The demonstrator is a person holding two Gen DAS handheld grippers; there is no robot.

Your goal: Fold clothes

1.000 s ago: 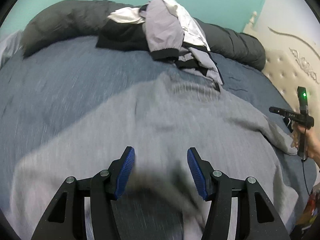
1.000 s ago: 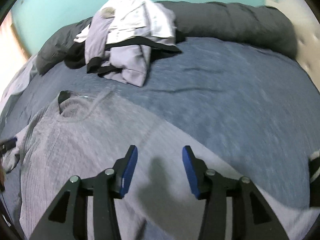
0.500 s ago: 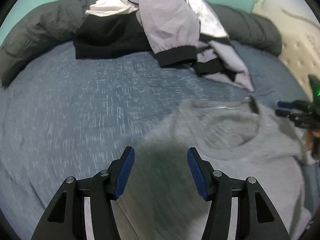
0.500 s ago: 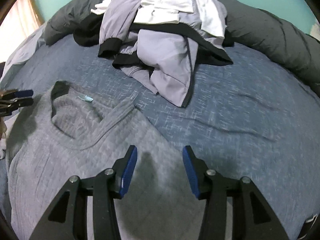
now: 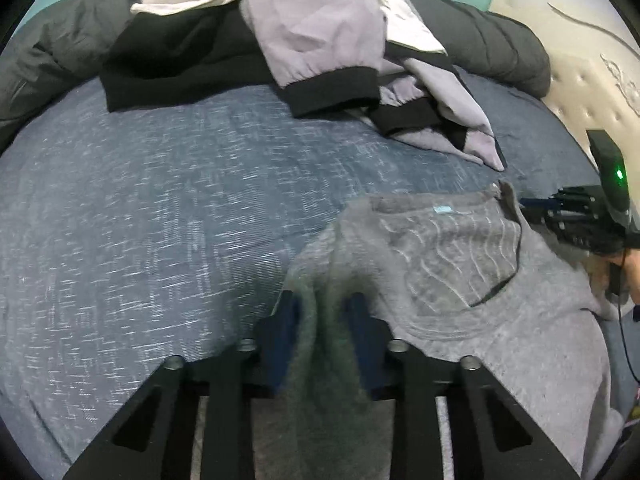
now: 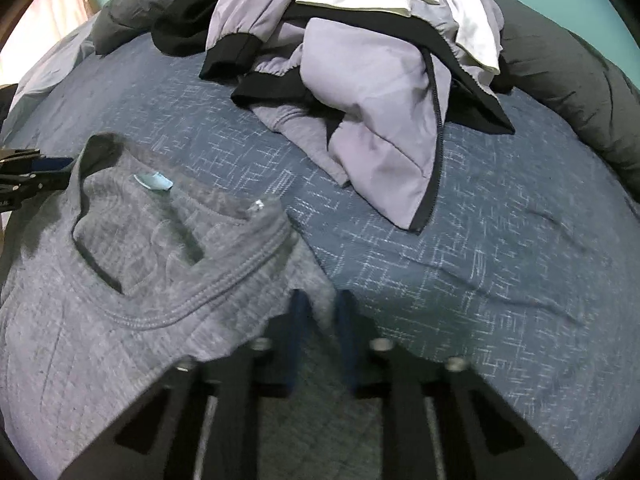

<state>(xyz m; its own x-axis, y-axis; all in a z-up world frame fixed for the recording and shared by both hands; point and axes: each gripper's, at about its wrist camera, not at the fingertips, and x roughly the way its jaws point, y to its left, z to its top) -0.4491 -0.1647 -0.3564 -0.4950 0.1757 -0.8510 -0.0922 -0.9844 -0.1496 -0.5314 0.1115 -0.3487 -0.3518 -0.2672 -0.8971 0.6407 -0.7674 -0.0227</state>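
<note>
A grey knit sweater (image 5: 460, 280) lies flat on the blue bedspread (image 5: 160, 200), its neckline and label facing up. My left gripper (image 5: 322, 300) is at the sweater's left shoulder, its jaws closing with a fold of grey fabric bunched between the blue pads. In the right wrist view the same sweater (image 6: 120, 300) fills the lower left. My right gripper (image 6: 320, 300) is at the other shoulder edge, jaws closing on a ridge of fabric. Each gripper shows in the other's view: the right gripper (image 5: 528, 210) past the collar, the left gripper (image 6: 52, 172) at the left edge.
A heap of clothes, lilac jacket (image 5: 320, 20) with black cuffs, black and white pieces, lies beyond the sweater, with the jacket (image 6: 380, 140) close to the collar. A dark rolled duvet (image 5: 60, 52) runs along the far side. A tufted headboard (image 5: 592, 92) is at right.
Both grippers travelled up the sweater from its body to the shoulders beside the collar. Their jaws went from wide apart to pinching grey fabric.
</note>
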